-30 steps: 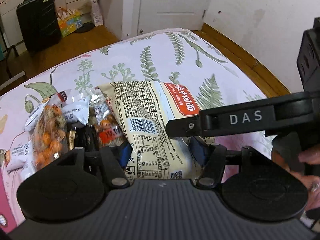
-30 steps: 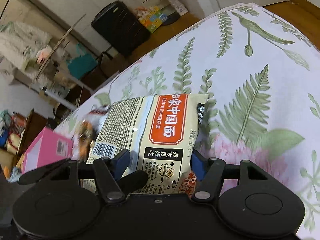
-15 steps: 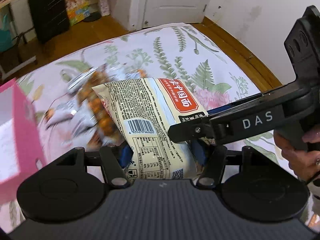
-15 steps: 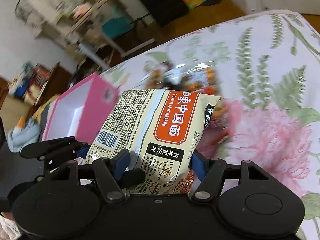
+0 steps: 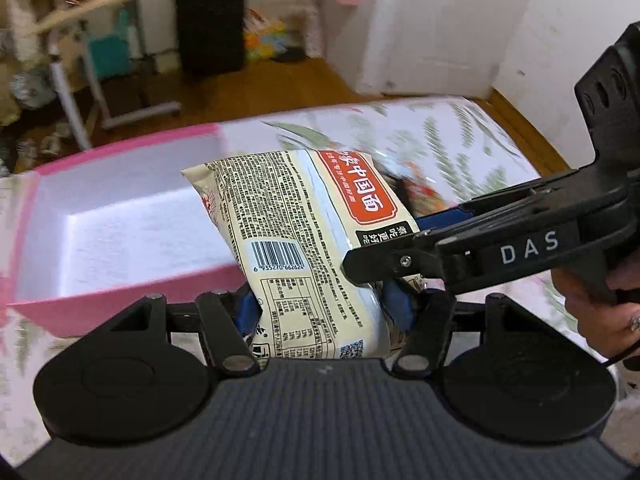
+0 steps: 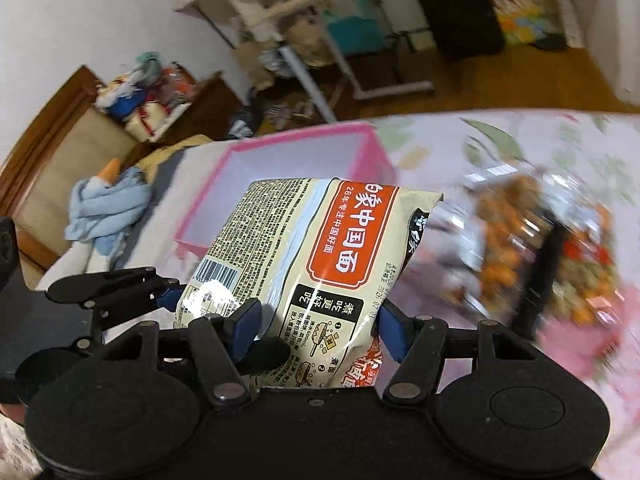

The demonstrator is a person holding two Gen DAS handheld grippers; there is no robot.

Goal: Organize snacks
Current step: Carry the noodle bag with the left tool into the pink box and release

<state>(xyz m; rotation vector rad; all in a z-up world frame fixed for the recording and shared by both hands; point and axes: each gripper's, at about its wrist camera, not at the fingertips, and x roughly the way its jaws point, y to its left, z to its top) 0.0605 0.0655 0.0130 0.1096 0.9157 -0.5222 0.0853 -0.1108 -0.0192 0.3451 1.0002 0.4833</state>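
Your left gripper (image 5: 320, 308) and right gripper (image 6: 316, 328) both clamp one crinkly, glossy noodle packet (image 5: 304, 240), the right's jaws closing, above the rectangular pink box (image 5: 120, 300) with its white foam lining.

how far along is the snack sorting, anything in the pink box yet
Nothing visibly done: what shows of the pink box is bare white. In hand: the noodle packet, gripped by both the left gripper and the right gripper, whose jaws are closing on it, near the box. Left: setting it inside, then the loose snacks on the bedspread.
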